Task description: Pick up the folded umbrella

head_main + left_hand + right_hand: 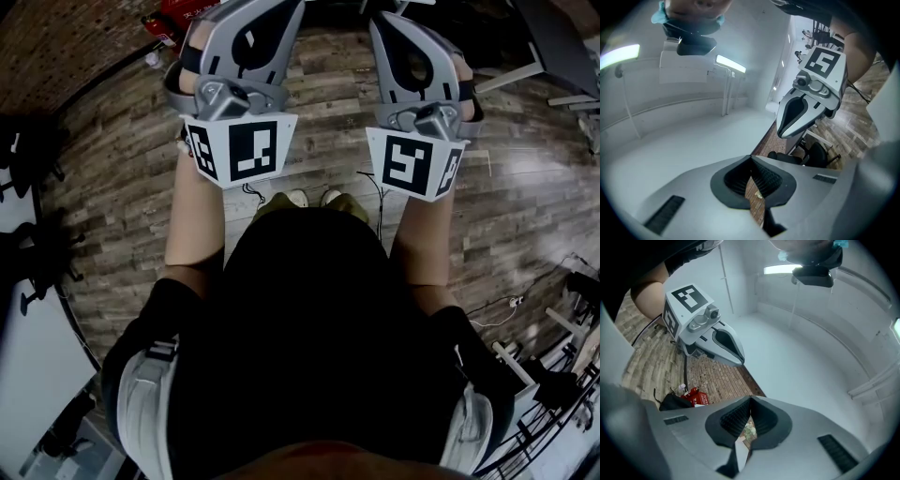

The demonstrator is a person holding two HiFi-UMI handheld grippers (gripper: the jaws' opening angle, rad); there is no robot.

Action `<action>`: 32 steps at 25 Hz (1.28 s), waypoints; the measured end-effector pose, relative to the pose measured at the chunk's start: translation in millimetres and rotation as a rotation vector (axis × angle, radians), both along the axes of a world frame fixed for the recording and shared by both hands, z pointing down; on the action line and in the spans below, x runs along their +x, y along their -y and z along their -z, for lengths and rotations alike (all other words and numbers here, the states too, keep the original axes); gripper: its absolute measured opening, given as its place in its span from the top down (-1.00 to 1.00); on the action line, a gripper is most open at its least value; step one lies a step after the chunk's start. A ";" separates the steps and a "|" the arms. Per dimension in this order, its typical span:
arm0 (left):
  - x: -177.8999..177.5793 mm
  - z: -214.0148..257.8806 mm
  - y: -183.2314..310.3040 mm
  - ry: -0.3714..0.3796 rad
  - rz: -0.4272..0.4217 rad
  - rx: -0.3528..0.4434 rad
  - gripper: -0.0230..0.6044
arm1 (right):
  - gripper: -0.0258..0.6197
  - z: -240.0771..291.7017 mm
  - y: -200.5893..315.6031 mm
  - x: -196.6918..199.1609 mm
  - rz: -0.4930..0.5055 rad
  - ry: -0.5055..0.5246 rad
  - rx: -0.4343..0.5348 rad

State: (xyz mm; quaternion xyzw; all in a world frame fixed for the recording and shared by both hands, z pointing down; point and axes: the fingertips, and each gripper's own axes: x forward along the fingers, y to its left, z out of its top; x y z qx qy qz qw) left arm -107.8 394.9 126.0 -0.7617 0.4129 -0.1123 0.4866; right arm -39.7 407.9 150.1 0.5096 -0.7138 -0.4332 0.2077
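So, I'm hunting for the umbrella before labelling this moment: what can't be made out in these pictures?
Umbrella: in no view.
Floor under the person: head view, hidden by the torso.
Red box: right gripper view, print too small, partly behind the right gripper.
Dark shapes: head view's left edge, too dark.

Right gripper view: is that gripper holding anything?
No, the right gripper has its jaws shut tip to tip, with nothing clamped between them.

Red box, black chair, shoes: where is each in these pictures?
red box (696,398): right gripper view, its front face.
black chair (817,153): left gripper view, its backrest.
shoes (298,199): head view, the left toe.
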 end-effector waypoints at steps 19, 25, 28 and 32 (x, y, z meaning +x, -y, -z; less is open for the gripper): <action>-34.0 -15.1 -7.6 -0.018 -0.023 0.001 0.89 | 0.83 -12.5 -8.9 -27.7 -0.034 0.001 -0.039; -31.8 -11.6 -1.4 -0.019 -0.024 0.010 0.89 | 0.83 -5.6 -4.9 -26.4 -0.014 0.032 -0.034; -30.0 -12.6 5.1 -0.011 -0.015 0.012 0.89 | 0.83 -7.2 -0.3 -25.0 -0.009 0.036 -0.032; -22.8 -11.3 18.8 -0.007 -0.023 0.027 0.89 | 0.83 -9.2 16.8 -18.6 -0.005 0.041 -0.027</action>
